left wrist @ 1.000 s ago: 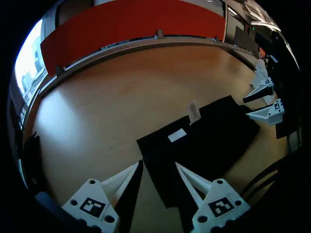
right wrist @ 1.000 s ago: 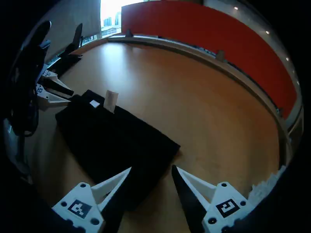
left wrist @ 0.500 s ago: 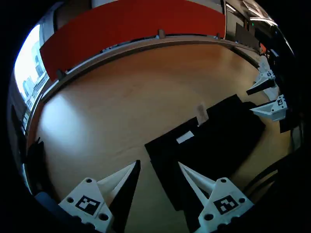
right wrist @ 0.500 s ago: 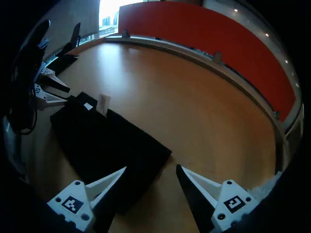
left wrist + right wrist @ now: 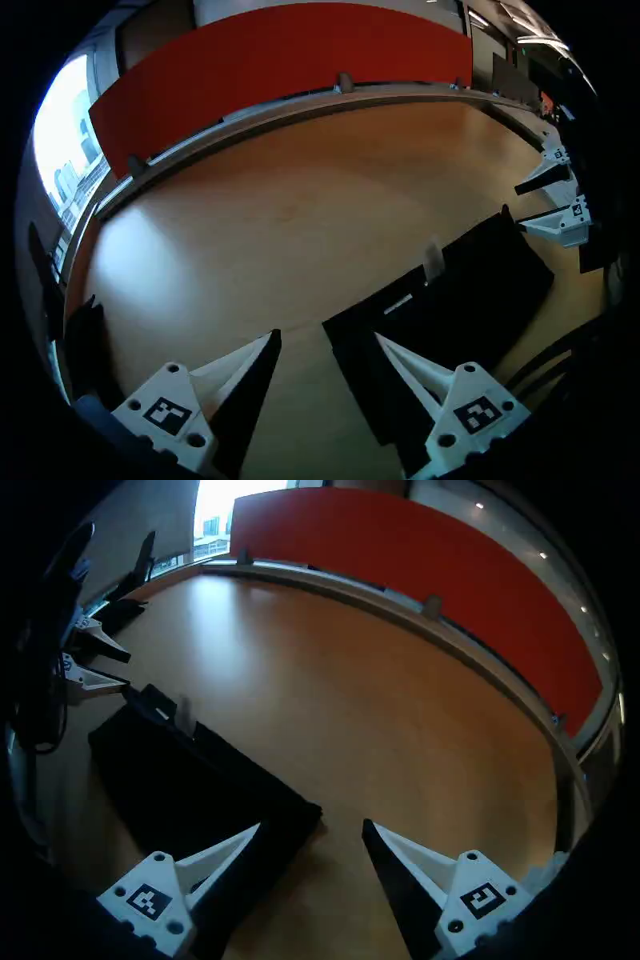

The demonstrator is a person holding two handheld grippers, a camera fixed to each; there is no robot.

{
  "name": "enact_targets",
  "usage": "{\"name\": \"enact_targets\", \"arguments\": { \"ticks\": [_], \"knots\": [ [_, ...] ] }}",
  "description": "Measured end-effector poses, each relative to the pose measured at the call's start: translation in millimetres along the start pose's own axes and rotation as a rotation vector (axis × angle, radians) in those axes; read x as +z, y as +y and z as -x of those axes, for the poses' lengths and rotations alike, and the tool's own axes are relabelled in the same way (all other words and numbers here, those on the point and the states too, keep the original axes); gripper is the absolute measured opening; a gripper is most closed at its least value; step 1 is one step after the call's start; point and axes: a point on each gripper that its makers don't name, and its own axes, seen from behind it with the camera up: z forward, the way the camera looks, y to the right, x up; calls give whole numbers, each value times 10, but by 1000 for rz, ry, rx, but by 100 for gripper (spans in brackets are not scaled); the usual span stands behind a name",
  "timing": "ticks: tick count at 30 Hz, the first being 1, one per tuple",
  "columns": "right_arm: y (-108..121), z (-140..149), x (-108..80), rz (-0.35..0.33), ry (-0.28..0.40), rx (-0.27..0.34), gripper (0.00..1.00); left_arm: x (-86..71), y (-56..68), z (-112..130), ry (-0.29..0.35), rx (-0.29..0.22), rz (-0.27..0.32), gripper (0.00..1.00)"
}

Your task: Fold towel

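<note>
In the left gripper view a bright window (image 5: 60, 144) sits at the upper left, and a red panel (image 5: 280, 56) runs across the top behind the far rim of the wooden table (image 5: 264, 216). At the bottom centre my left gripper (image 5: 326, 340) has its two fingers spread wide with nothing pinched between them. Its left finger is over bare wood, and its right finger reaches over the near corner of the black towel (image 5: 472, 296). The towel lies flat on the table from the lower centre out to the right, with a small pale label (image 5: 433, 258) standing up on its far edge. At the right edge of the frame my right gripper (image 5: 518, 208) also has its fingers apart, its tips just at the towel's far end. In the right gripper view the left gripper (image 5: 126, 672) shows at the left edge, fingers parted, beside the far corner of the towel (image 5: 184, 784), which fills the lower left. The label (image 5: 186, 712) sticks up along its far edge. At the bottom centre the right gripper (image 5: 312, 826) is spread open and grips nothing. Its left finger is over the towel's near corner and its right finger is over bare table (image 5: 376, 712). The red panel (image 5: 448, 568) curves across the upper right.
</note>
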Motion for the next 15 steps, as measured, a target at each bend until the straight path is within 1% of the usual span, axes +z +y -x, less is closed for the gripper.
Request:
{"name": "enact_targets", "arguments": {
  "ticks": [1, 3, 5, 9, 15],
  "knots": [
    [8, -5, -1, 1, 1, 1, 88, -12, -4, -7, 2, -2, 0, 80],
    [26, -16, -3, 3, 4, 2, 89, -37, -13, -20, 6, -6, 0, 90],
    [31, -24, -6, 4, 6, 3, 89, -46, -14, -9, 2, -13, 3, 97],
    [32, -30, -13, 5, 9, 4, 100, -64, -27, 9, 1, -33, 3, 97],
    [26, -18, -31, 5, 10, -2, 100, -123, -47, -21, 14, -42, -5, 97]
  ]
}}
